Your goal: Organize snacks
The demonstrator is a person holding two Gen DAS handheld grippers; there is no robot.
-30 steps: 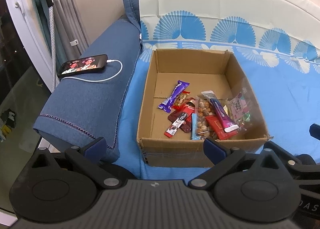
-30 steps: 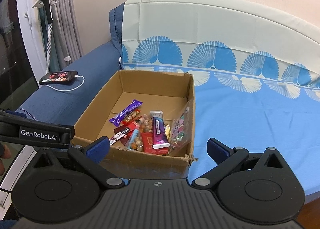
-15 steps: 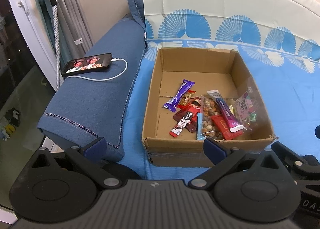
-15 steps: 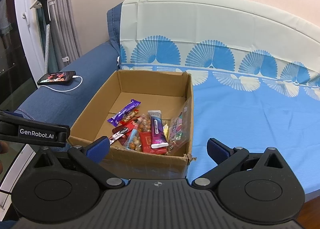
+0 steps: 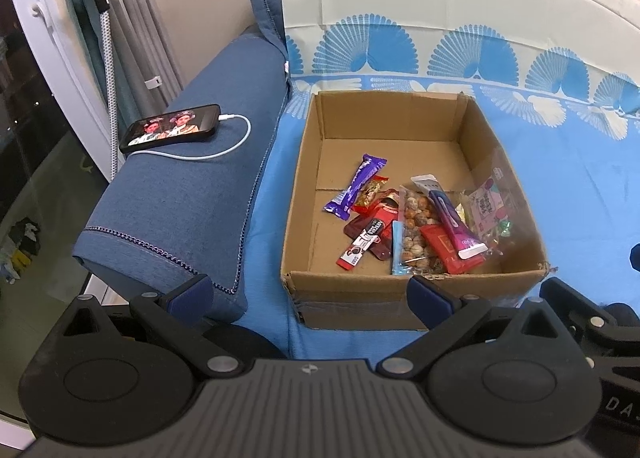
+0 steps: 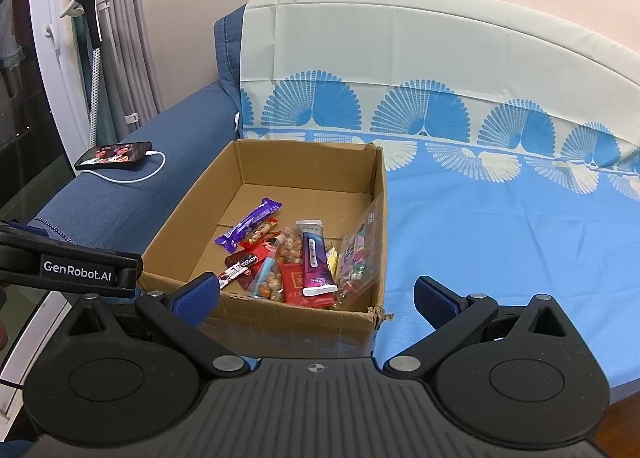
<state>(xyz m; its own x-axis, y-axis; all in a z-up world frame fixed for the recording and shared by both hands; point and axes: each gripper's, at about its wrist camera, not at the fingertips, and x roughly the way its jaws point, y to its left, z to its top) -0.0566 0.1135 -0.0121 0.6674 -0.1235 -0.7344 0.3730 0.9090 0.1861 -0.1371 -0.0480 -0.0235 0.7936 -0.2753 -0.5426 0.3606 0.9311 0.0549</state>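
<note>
An open cardboard box [image 5: 400,113] [image 6: 304,155] stands on the blue bed sheet. Inside lie several snacks: a purple bar [image 5: 356,185] [image 6: 248,223], a bag of nuts [image 5: 416,230] [image 6: 282,258], a magenta bar [image 5: 454,223] [image 6: 314,262], a red packet [image 5: 444,250] and a clear candy bag [image 5: 486,209] [image 6: 354,258]. My left gripper [image 5: 308,294] is open and empty, held before the box's near wall. My right gripper [image 6: 316,294] is open and empty, above the box's near right corner. The left gripper's body [image 6: 76,270] shows at the left of the right wrist view.
A dark blue sofa arm [image 5: 188,177] [image 6: 132,185] lies left of the box, with a phone [image 5: 172,131] [image 6: 114,155] and its white charging cable on it. A patterned sheet covers the backrest [image 5: 440,17]. A stand and curtain are at far left.
Both grippers have drifted a little; the box sits slightly further right in the left wrist view and slightly nearer in the right wrist view. Nothing was picked up.
</note>
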